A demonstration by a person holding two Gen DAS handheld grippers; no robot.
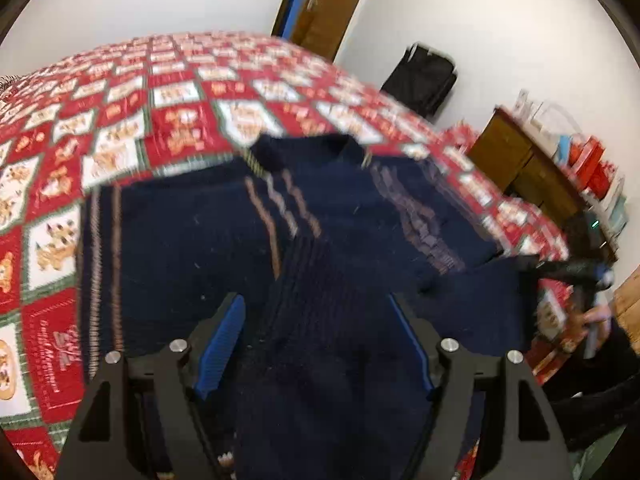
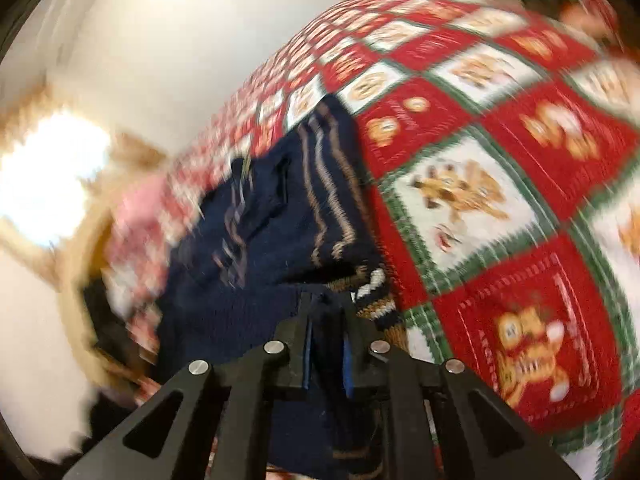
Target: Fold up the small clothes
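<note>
1. Left gripper (image 1: 316, 344): spread wide above navy sweater (image 1: 224, 240), nothing gripped.
2. Right gripper (image 2: 326, 344): narrow, pinching sweater fabric, lower centre.
3. Sweater spread on red patchwork quilt (image 1: 120, 120), frame centre.

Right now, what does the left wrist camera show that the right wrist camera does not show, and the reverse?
Only the left wrist view shows the black bag against the white wall, the brown wooden cabinet, and the open left tongs over the garment.

Only the right wrist view shows the striped ribbed cuff and the right tongs pinching dark fabric.

Both show the navy knitted sweater on the red, white and green patterned blanket.
</note>
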